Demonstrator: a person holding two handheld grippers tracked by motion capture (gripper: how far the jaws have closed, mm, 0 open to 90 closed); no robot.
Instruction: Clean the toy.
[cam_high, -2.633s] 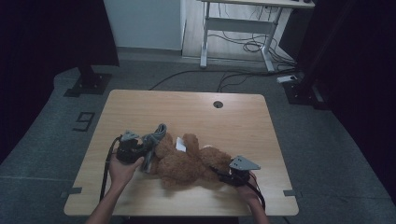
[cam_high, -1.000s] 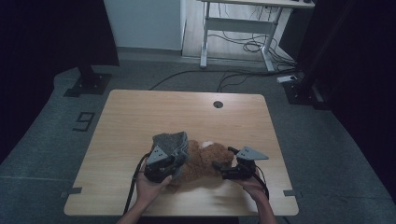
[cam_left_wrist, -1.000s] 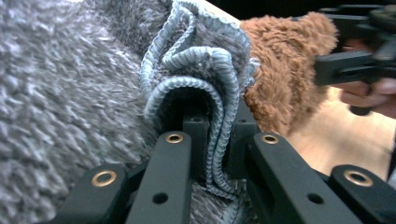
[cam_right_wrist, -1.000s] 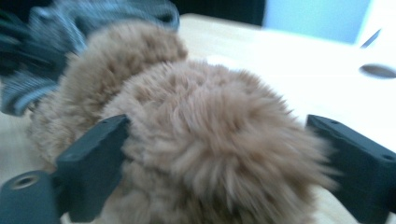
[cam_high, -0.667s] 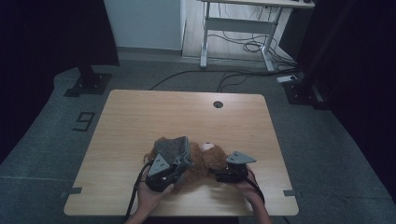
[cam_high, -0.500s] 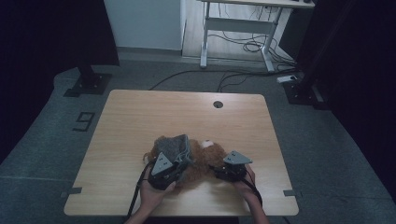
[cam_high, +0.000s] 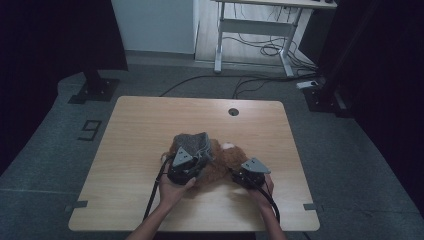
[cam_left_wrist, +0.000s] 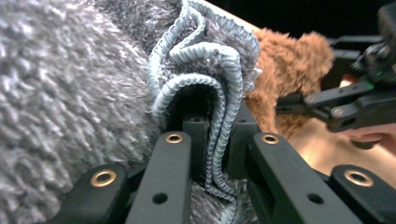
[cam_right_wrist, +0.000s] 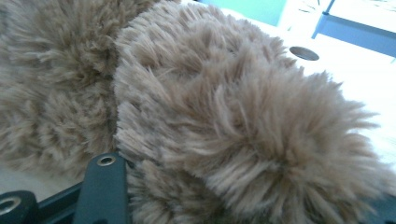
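A brown plush bear (cam_high: 225, 159) lies on the wooden table (cam_high: 145, 125) near its front edge. A grey knit cloth (cam_high: 194, 142) with a ribbed blue-grey hem is draped over the bear's left part. My left gripper (cam_high: 196, 156) is shut on that cloth. In the left gripper view the folded hem (cam_left_wrist: 219, 116) is pinched between the two jaws (cam_left_wrist: 217, 140). My right gripper (cam_high: 235, 173) sits at the bear's right side. Its jaws have just been closing and now press on the bear's fur (cam_right_wrist: 210, 116), which bulges over the left finger (cam_right_wrist: 103, 186).
A round cable hole (cam_high: 233, 111) sits in the table's far middle. The person's hands hold both grippers at the front edge, with cables trailing back. Desk legs (cam_high: 220, 45) and floor cables lie beyond the table.
My left gripper has carried the grey cloth rightward, from the table's left onto the bear. My right gripper has sunk a little and closed on the bear's fur.
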